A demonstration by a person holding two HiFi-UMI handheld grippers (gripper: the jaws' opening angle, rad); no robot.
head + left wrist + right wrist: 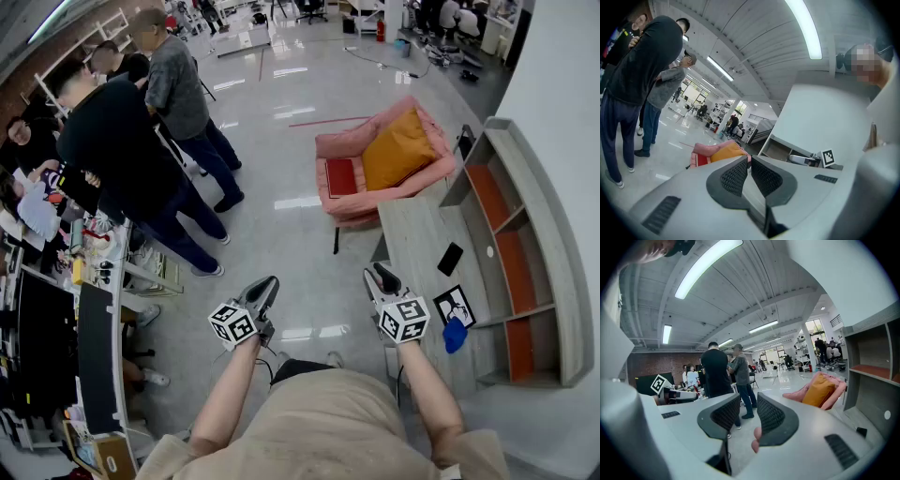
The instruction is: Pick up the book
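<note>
A flat red book (341, 176) lies on the seat of a pink armchair (347, 142), beside an orange cushion (398, 150). Both grippers hang in the air over the floor, well short of the chair. My left gripper (269, 284) is shut with nothing between its jaws (750, 161). The chair and a strip of the red book (700, 161) show just past its tips. My right gripper (381, 274) has its jaws a little apart and empty (749, 401). In the right gripper view the armchair (836, 390) stands off to the right.
A grey table (417, 230) at the right carries a black phone (450, 259), a marker card (455, 305) and a blue thing (455, 335). A shelf unit (525, 169) runs behind it. Several people (122, 141) stand at the left by a cluttered desk (94, 272).
</note>
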